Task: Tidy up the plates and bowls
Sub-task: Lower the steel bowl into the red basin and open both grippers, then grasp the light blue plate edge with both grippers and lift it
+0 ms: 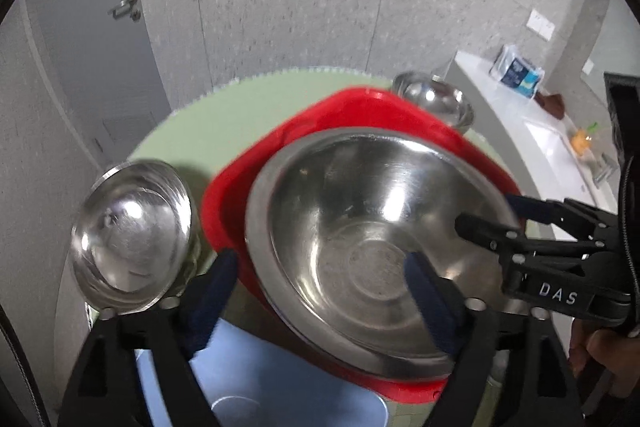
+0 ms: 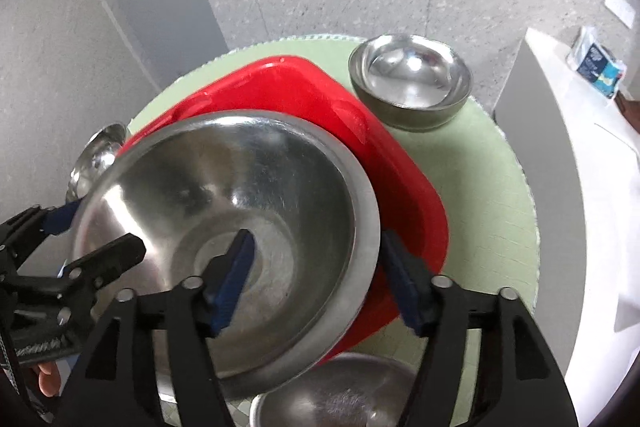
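Both tools, left tool (image 1: pixel 320 287) and right tool (image 2: pixel 320 279), jaws apart, straddling big steel bowl (image 1: pixel 372 239) rim. Bowl sits off-centre on red tray (image 2: pixel 304 87), probably tilted; snagged rim could tip it onto green worktop (image 2: pixel 480 195).

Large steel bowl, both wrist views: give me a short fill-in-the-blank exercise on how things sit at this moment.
1. The large steel bowl sits on a plate whose colour is ____.
2. The round mat under that plate is pale ____.
3. The left gripper has its jaws ____, one on each side of the bowl's rim.
4. In the left wrist view, the light blue dish lies at the ____ edge of the picture.

Missing words: red; green; open; bottom
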`<action>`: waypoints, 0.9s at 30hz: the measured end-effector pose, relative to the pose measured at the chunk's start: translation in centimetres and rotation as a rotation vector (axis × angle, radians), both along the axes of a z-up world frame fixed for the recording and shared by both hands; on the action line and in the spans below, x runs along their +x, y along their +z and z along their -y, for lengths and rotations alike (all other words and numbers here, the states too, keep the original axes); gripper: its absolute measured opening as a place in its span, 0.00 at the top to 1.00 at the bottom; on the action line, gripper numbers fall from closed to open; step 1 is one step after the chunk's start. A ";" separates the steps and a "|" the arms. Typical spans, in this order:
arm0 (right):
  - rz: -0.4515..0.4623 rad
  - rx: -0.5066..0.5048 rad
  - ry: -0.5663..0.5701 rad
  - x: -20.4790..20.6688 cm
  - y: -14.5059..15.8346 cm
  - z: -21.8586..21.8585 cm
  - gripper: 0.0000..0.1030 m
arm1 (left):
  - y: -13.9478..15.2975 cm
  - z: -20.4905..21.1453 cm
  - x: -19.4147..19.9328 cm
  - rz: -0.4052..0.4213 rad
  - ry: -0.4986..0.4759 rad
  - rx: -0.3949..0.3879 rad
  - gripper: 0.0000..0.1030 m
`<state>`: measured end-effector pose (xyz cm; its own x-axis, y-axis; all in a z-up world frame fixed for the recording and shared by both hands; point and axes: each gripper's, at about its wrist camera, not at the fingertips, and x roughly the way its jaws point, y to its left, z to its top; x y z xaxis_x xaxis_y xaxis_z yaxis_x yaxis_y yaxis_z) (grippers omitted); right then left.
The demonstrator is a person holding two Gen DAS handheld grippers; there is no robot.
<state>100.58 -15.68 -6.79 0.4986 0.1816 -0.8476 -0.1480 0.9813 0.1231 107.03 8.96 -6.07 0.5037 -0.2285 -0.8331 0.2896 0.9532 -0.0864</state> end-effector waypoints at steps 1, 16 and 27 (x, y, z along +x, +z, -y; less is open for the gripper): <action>0.004 0.004 -0.006 -0.2 0.2 0.0 0.29 | 0.2 -0.3 -0.2 0.011 0.000 -0.006 0.13; 0.193 0.079 -0.151 -12.0 3.7 -4.4 0.24 | 0.7 -13.2 -10.2 0.122 0.193 -0.047 0.06; 0.106 0.109 -0.110 -15.6 -1.8 -10.2 0.22 | -3.8 -18.8 -14.7 0.038 0.280 -0.043 0.06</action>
